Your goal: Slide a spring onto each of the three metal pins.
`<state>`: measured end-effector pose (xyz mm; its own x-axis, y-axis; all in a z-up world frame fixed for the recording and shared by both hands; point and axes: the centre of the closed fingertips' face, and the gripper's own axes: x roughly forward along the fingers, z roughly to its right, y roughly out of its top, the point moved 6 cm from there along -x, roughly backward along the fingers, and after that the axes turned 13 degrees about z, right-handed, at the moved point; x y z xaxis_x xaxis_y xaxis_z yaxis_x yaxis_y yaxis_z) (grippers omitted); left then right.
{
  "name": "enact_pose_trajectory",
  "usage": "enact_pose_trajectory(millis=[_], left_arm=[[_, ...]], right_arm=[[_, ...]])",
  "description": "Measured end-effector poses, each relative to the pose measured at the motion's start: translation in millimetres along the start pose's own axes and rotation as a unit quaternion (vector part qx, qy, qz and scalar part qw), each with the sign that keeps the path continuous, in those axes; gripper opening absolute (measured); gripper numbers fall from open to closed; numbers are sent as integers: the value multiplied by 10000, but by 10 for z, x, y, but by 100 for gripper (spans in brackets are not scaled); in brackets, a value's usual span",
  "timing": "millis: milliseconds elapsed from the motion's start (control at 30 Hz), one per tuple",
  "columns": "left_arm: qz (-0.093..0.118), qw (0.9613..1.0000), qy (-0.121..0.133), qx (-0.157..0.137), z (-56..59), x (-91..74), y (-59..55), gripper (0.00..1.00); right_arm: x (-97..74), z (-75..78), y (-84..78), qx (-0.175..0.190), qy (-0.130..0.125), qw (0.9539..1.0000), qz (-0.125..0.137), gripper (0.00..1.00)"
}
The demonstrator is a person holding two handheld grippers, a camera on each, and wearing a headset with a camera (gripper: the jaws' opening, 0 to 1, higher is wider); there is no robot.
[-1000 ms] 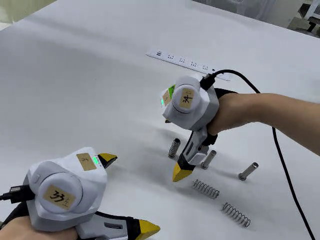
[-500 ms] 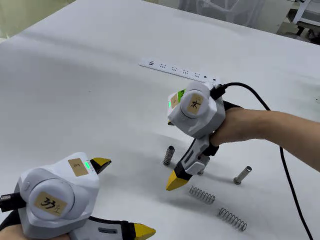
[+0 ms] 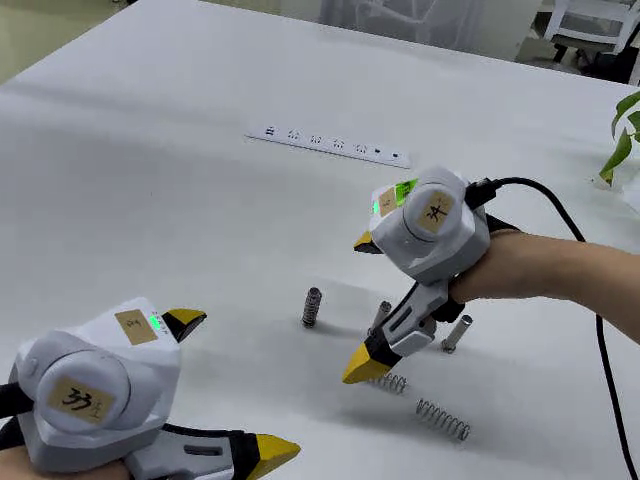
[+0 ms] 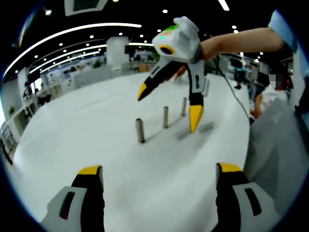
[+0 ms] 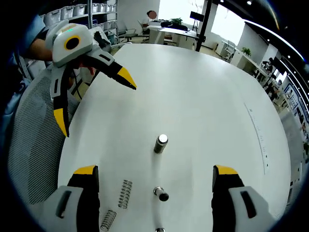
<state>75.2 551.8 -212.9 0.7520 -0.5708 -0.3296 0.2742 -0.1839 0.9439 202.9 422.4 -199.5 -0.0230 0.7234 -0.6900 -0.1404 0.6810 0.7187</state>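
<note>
Both grippers empty over the white table (image 3: 150, 180); one pin wears its spring.
The right gripper (image 3: 361, 306) hangs close to the bare middle pin (image 3: 381, 316), jaws spread wide. The left gripper (image 3: 228, 385), near left, gapes as wide and holds nothing. The sprung pin (image 3: 312, 306) stands upright on the left, the bare right pin (image 3: 456, 333) opposite. A loose spring (image 3: 393, 381) lies nearer, a second spring (image 3: 442, 419) to its right.
</note>
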Motion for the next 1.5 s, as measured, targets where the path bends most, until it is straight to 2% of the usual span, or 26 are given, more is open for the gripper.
enact_pose_trajectory(millis=[300, 700, 1000, 1200, 1333, 1500], left_arm=[[-37, 10000, -35, 17, -23, 48, 14, 98], [-61, 9998, -195, 79, 10, 99, 50, 98], [-115, 9995, -264, 110, 8, 114, 44, 98], [-144, 9995, -274, 25, -16, 133, 25, 97], [-193, 9994, -278, 43, -18, 141, 16, 97], [-214, 9993, -302, 30, -15, 150, 21, 97]], right_arm=[[-302, -96, -239, 286, -441, 9985, 119, 99], [-716, -304, -590, 744, -980, 9918, 343, 99], [-895, -471, -842, 1222, -1306, 9824, 545, 98], [-985, -590, -943, 1407, -1437, 9771, 698, 98], [-1063, -656, -977, 1606, -1657, 9688, 899, 98], [-1150, -727, -1029, 1715, -1822, 9633, 970, 98]])
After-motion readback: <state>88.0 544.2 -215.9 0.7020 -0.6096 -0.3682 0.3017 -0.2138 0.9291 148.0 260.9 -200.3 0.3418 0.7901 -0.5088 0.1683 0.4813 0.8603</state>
